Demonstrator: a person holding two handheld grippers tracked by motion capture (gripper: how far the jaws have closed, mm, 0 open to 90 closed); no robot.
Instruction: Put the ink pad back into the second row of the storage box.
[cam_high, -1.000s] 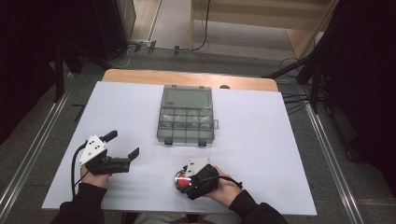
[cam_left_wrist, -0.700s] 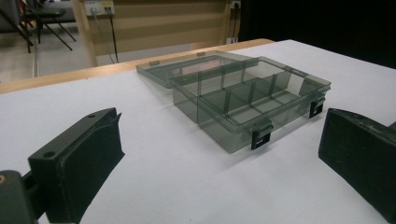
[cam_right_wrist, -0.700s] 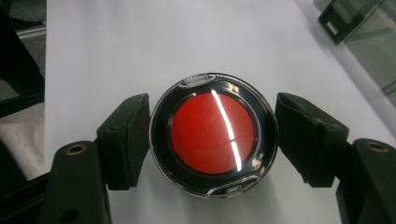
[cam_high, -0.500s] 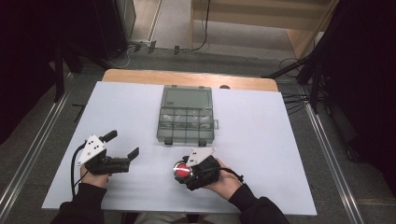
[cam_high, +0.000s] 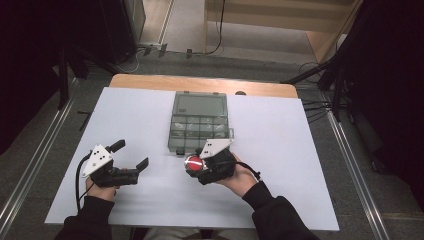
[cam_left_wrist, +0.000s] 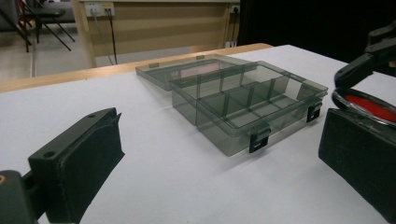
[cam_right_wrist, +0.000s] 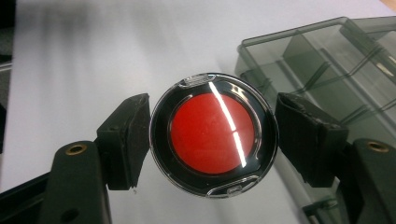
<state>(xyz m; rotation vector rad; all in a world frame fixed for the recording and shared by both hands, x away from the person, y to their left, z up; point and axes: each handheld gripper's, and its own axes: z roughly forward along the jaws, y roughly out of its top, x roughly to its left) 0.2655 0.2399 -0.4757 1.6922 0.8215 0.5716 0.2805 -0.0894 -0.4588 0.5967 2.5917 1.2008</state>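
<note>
Your right gripper (cam_high: 196, 163) has its jaws clamped on a round compact (cam_right_wrist: 214, 134), one pad on each side of its rim. The compact is a flat disc with a black ring, a clear lid and a red centre, so it has no long axis to speak of; its face is turned up toward the camera on your right gripper, lying roughly level, with a small clear tab at the far edge and another at the near edge. In the high view the compact (cam_high: 193, 163) sits just in front of the near left corner of the compartment box (cam_high: 200, 125), held off the white table cover (cam_high: 280, 165).

The box is smoky clear plastic, open, its lid (cam_high: 199, 105) folded flat away from you. The dividers split it into small cells, and two black latches (cam_left_wrist: 259, 138) hang on the near wall. That near wall, the side closest to you, stands between the compact and the cells.

Your left gripper (cam_high: 131, 161) rests well to the left of the box, jaws wide apart with nothing between them, pointing toward the box and the compact (cam_left_wrist: 369, 105). A wooden table edge (cam_high: 200, 84) shows beyond the cover.
</note>
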